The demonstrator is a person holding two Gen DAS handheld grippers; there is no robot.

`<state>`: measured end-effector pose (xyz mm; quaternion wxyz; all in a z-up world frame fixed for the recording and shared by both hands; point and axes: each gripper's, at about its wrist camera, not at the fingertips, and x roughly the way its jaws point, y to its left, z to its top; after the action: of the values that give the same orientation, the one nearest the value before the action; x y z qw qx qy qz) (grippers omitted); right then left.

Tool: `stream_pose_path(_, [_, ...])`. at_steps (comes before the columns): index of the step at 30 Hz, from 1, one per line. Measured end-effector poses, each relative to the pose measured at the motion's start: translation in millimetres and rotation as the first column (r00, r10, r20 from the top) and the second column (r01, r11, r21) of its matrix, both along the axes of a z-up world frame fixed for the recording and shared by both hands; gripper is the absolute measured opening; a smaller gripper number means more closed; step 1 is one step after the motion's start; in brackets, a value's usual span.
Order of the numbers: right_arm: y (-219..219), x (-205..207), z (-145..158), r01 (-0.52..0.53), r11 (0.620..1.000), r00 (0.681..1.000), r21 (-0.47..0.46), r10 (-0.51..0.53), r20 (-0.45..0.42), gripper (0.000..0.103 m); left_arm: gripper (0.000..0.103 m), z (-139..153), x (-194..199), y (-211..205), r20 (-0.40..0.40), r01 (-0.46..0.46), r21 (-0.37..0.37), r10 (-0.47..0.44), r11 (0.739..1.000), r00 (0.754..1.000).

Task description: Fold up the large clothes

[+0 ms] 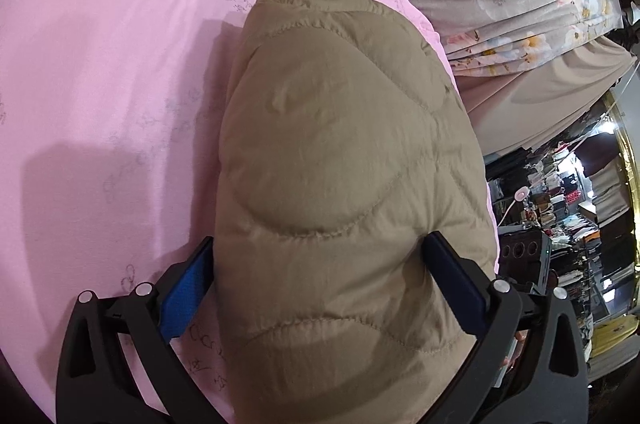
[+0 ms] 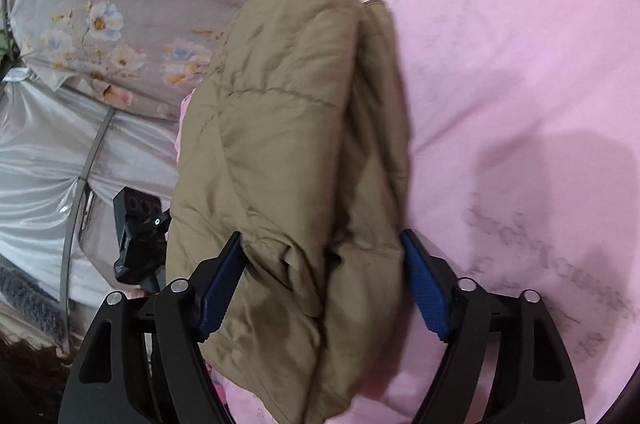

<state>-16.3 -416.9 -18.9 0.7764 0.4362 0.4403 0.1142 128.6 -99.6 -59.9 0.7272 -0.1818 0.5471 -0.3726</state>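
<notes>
Because the tan quilted jacket is puffy and soft, it will likely feel light, squash under the pads and spring back, so a hold on the bundled edges nearest each gripper seems safest. It lies folded on the pink bed, reaching from 6 toward 12 o'clock in both views. The left gripper straddles it spread wide, and the right gripper likewise, neither clearly pinching.

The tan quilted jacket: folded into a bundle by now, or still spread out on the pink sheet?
Folded. The tan quilted jacket lies as a compact, thick bundle on the pink sheet, with stacked layers visible at its edge.
</notes>
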Motion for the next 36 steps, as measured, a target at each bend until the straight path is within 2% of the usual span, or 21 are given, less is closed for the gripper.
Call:
stream_pose_path(7, [11.4, 25.9, -4.3, 0.001, 0.998, 0.998, 0.069, -0.005, 0.069, 0.079, 0.098, -9.2, 7.0, 1.3, -0.024, -0.004, -0.057, 0.003, 0.998, 1.0])
stream_pose_path(8, [11.3, 28.2, -4.6, 0.003, 0.997, 0.997, 0.078, -0.009, 0.078, 0.076, 0.098, -8.7, 6.7, -0.3, -0.009, 0.003, -0.056, -0.003, 0.998, 1.0])
stream_pose_path(10, [12.4, 31.9, -3.9, 0.01, 0.995, 0.994, 0.098, -0.02, 0.104, 0.063, 0.098, -5.5, 3.8, -1.8, 0.028, 0.015, -0.042, -0.013, 0.999, 1.0])
stream_pose_path(12, [14.2, 34.3, 1.1, 0.012, 0.993, 0.989, 0.115, -0.028, 0.142, 0.038, 0.094, 1.6, 1.4, -1.1, 0.079, 0.017, -0.018, -0.016, 1.0, 0.997])
stream_pose_path(14, [20.3, 39.3, 12.5, 0.014, 0.997, 0.985, 0.078, -0.027, 0.17, 0.031, 0.083, 11.1, 1.7, 1.9, 0.13, 0.018, -0.012, -0.016, 1.0, 0.991])
stream_pose_path(17, [26.9, 50.6, 30.5, 0.012, 0.998, 0.973, 0.067, -0.027, 0.231, 0.024, 0.073, 27.1, 8.9, 8.6, 0.197, 0.025, -0.023, -0.02, 0.999, 0.98])
stream_pose_path(21, [33.7, 74.5, 66.9, 0.001, 1.0, 0.946, 0.004, -0.002, 0.324, 0.023, 0.07, 52.3, 21.1, 13.9, 0.281, 0.038, -0.03, -0.028, 0.999, 0.959])
stream_pose_path(24, [38.3, 101.0, 82.0, -0.012, 0.999, 0.938, -0.038, 0.024, 0.345, 0.023, 0.068, 67.6, 37.6, 15.6, 0.343, 0.025, -0.016, -0.018, 1.0, 0.939])
stream_pose_path(26, [42.8, 118.2, 77.2, -0.005, 0.998, 0.954, -0.068, 0.025, 0.3, 0.023, 0.066, 69.8, 52.4, 19.6, 0.356, 0.002, -0.006, 0.0, 1.0, 0.935])
stream_pose_path(28, [51.2, 127.5, 62.5, -0.012, 0.995, 0.974, -0.099, 0.034, 0.226, 0.026, 0.066, 62.6, 67.0, 29.1, 0.34, -0.016, 0.021, 0.008, 1.0, 0.94])
stream_pose_path(30, [58.4, 125.3, 41.6, 0.003, 0.99, 0.992, -0.141, 0.014, 0.122, 0.045, 0.067, 47.6, 75.4, 35.1, 0.301, -0.008, 0.036, -0.003, 0.999, 0.954])
stream_pose_path(31, [60.1, 121.4, 34.3, 0.021, 0.988, 0.996, -0.152, -0.007, 0.094, 0.051, 0.069, 37.2, 77.9, 37.6, 0.274, -0.003, 0.038, -0.008, 0.999, 0.962])
stream_pose_path(32, [59.7, 114.2, 26.1, 0.033, 0.989, 0.997, -0.144, -0.022, 0.078, 0.062, 0.072, 26.3, 79.4, 42.5, 0.244, 0.0, 0.037, -0.009, 0.999, 0.97])
stream_pose_path(34, [55.6, 101.2, 12.5, 0.037, 0.996, 0.998, -0.087, -0.033, 0.047, 0.073, 0.077, 17.0, 77.6, 50.0, 0.231, -0.007, 0.024, 0.001, 1.0, 0.973])
stream_pose_path(36, [50.6, 90.5, -1.6, 0.017, 1.0, 1.0, 0.013, -0.017, 0.006, 0.078, 0.082, 14.0, 75.2, 56.0, 0.23, -0.02, 0.02, 0.015, 1.0, 0.973])
